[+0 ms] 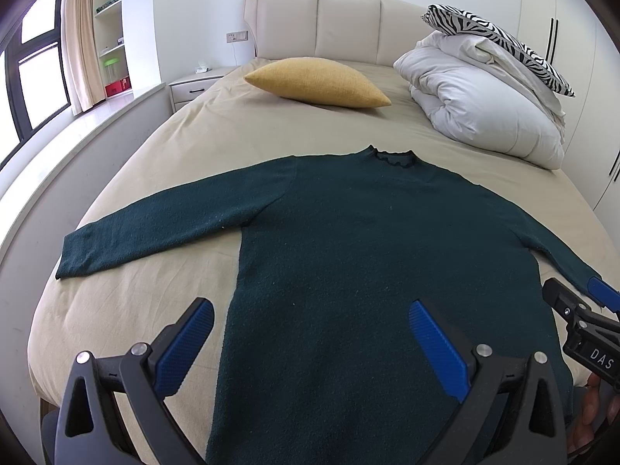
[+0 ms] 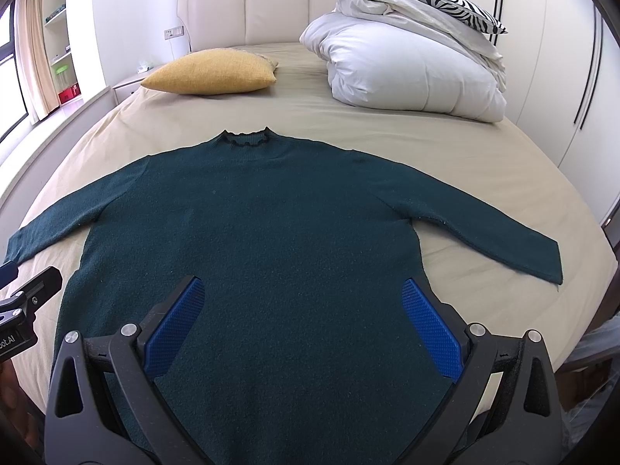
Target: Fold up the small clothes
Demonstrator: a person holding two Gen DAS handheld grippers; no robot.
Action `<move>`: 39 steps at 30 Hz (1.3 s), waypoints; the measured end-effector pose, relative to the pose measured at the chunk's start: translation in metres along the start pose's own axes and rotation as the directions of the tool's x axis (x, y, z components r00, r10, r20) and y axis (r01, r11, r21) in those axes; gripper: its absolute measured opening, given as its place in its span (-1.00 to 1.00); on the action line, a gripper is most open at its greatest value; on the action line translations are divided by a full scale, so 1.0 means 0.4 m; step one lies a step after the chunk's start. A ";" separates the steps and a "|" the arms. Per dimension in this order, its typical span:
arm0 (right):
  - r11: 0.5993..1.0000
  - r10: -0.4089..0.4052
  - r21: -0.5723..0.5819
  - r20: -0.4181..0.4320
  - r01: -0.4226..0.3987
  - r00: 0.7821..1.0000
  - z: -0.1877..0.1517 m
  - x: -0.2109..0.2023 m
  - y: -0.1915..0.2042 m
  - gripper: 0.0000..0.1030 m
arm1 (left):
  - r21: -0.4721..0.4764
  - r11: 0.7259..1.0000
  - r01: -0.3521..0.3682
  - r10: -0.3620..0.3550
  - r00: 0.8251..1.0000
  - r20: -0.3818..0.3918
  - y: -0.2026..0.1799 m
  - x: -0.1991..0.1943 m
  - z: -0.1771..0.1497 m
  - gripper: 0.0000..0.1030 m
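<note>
Sweater (image 2: 263, 240) flat on bed (image 2: 387, 124), collar twd headboard (image 2: 248, 11), sleeves spread sideways

1. You face a bed (image 1: 240, 135) with a beige sheet filling the middle of the frame, its cream padded headboard (image 1: 348, 23) at top centre.
2. At upper left, daylight comes through a dark-framed window (image 1: 31, 58) with a pale curtain (image 1: 79, 38) and open white shelves (image 1: 110, 19) beside it.
3. A white nightstand (image 1: 192, 87) sits left of the bed.
4. White wardrobe doors (image 2: 562, 58) with dark handles fill the right edge.
5. The walls are white.
</note>
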State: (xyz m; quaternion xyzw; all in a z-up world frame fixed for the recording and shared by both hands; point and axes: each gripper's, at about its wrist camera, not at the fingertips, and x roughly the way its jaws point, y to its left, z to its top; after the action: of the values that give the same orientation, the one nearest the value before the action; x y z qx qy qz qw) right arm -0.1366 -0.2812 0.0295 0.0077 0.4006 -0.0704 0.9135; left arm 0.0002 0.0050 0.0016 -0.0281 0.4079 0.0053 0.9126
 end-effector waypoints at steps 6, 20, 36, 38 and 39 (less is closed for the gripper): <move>1.000 0.001 0.000 -0.001 -0.001 1.000 -0.005 0.005 0.006 1.00 | 0.001 1.000 -0.001 0.001 1.000 0.000 0.000 0.000 0.000 1.00; 1.000 0.005 0.000 -0.004 -0.005 1.000 -0.007 0.005 -0.001 1.00 | 0.001 1.000 0.000 0.000 1.000 0.000 0.000 0.000 0.000 1.00; 1.000 0.005 -0.001 -0.009 -0.005 1.000 -0.007 0.007 -0.001 1.00 | -0.001 1.000 0.001 -0.001 1.000 -0.002 0.003 0.001 -0.002 1.00; 1.000 0.007 0.000 -0.011 -0.007 1.000 -0.009 0.009 -0.002 1.00 | -0.001 1.000 0.002 -0.002 1.000 -0.001 0.003 0.002 -0.002 1.00; 1.000 0.007 0.000 -0.012 -0.007 1.000 -0.009 0.011 -0.003 1.00 | 0.000 1.000 0.002 -0.002 1.000 -0.001 0.003 0.002 -0.001 1.00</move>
State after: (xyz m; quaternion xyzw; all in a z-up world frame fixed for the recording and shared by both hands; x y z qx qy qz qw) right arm -0.1364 -0.2828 0.0238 0.0097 0.4061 -0.0671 0.9113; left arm 0.0002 0.0061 0.0007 -0.0285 0.4085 0.0046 0.9123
